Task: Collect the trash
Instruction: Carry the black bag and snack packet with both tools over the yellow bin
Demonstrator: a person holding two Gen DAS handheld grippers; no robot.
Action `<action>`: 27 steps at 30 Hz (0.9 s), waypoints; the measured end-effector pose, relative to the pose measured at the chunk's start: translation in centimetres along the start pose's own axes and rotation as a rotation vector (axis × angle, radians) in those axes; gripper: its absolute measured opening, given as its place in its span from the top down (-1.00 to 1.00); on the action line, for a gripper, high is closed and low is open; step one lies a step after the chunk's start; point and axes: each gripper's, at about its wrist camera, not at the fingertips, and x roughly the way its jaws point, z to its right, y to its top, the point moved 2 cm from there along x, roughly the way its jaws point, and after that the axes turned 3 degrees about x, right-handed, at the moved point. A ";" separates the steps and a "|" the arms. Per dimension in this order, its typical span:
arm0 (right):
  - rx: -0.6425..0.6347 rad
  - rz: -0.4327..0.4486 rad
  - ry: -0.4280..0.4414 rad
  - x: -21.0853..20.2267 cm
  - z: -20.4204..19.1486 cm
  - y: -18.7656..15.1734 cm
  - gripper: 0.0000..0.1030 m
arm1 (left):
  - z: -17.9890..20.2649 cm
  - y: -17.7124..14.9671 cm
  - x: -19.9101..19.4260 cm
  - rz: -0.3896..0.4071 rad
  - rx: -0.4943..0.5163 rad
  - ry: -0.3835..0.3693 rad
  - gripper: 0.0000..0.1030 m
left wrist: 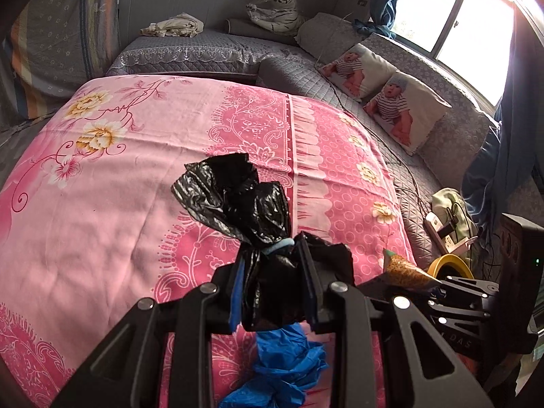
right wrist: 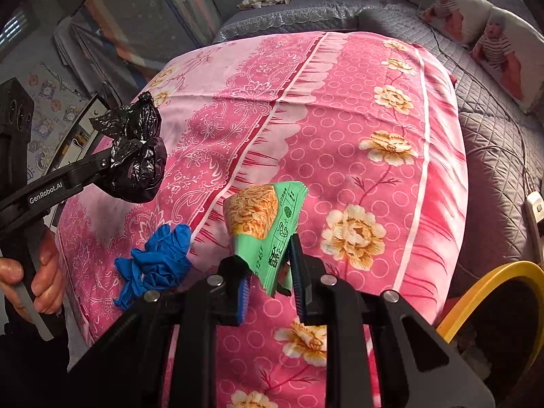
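Closest up, the left tool (left wrist: 272,282) was clenched on a crumpled black plastic bag (left wrist: 238,197), held above the pink bedspread (left wrist: 102,170). That bag looked feather-light, floppy and slippery, so pinching a bunched part made sense. The right tool (right wrist: 268,272) was grasping a green snack wrapper (right wrist: 265,217), thin and crinkly. A blue glove (right wrist: 156,261), soft and limp, lay near the bed's front edge; I'd grab its bunched middle.

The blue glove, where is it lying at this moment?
In the right wrist view the blue glove lies crumpled on the pink bedspread, lower left, beside the green wrapper and below the black bag.
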 end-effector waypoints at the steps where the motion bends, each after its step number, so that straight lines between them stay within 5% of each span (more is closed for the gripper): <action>1: 0.014 0.007 -0.010 -0.6 0.8 -0.3 0.62 | 0.9 -0.1 -0.2 0.000 0.019 -0.006 0.49; 15: 0.285 0.171 -0.139 -10.6 14.1 -4.7 0.62 | 15.5 -2.5 -2.6 -0.001 0.269 -0.157 0.49; 27: 0.429 0.255 -0.195 -15.1 20.9 -8.3 0.61 | 25.6 -4.0 -1.6 -0.037 0.437 -0.258 0.49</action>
